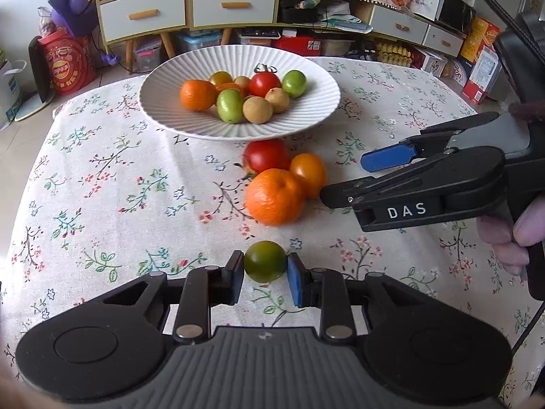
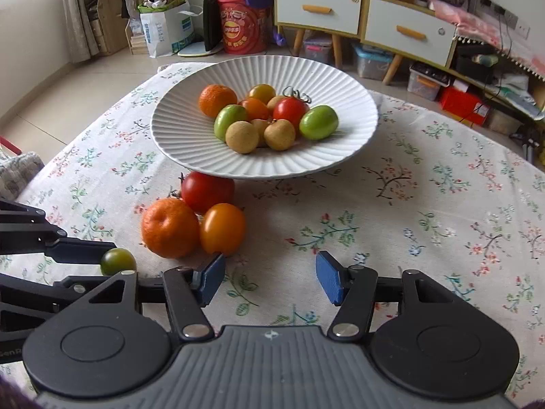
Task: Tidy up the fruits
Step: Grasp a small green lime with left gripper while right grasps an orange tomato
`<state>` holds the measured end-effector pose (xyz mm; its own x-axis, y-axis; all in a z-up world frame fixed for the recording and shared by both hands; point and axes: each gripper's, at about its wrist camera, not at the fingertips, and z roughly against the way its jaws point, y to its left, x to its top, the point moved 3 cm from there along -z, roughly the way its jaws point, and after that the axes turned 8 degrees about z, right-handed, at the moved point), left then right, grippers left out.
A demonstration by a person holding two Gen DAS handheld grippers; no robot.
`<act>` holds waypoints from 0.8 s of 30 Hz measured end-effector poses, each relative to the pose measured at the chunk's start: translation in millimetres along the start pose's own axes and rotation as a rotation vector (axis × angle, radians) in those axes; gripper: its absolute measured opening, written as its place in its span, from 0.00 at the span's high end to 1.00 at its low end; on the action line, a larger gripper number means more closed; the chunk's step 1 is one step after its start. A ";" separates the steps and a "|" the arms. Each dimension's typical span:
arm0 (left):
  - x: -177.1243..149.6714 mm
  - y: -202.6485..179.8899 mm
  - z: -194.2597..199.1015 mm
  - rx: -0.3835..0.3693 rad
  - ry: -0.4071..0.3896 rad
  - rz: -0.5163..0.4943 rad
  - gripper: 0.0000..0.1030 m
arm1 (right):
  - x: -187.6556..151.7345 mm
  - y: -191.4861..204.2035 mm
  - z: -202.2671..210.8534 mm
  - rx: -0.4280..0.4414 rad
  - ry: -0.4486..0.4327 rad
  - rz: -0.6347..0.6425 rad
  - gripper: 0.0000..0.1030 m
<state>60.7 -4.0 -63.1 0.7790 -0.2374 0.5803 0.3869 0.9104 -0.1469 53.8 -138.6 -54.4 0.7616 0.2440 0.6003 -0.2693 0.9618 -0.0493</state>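
On the worktop [image 1: 102, 170], nearer than the plate [image 1: 163, 109], the left gripper [image 1: 265, 269] is clenched on a dark green tomato [image 1: 265, 261], a pad touching each side. Between it and the plate lie an orange [image 1: 274, 197], a yellow tomato [image 1: 308, 174] and a red tomato [image 1: 265, 155], touching one another. The right gripper [image 2: 270, 277] hovers released just beside the yellow tomato, holding nothing.
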 end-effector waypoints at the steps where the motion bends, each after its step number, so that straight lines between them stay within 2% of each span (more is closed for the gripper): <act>1: -0.4 3.1 -0.2 0.002 0.001 0.006 0.79 | 0.9 1.8 -0.6 0.007 -0.003 -0.001 0.47; 14: -4.6 16.8 3.1 -0.015 -0.015 0.033 0.79 | 5.5 12.7 -3.8 0.030 -0.016 0.024 0.69; 24: -3.4 14.6 1.2 -0.002 -0.013 0.027 0.79 | 7.0 13.9 -6.2 0.016 -0.033 0.038 0.65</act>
<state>63.1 10.5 -66.4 0.7826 -0.2086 0.5865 0.3673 0.9155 -0.1644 59.0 -122.7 -55.8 0.7309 0.2758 0.6243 -0.3074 0.9497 -0.0596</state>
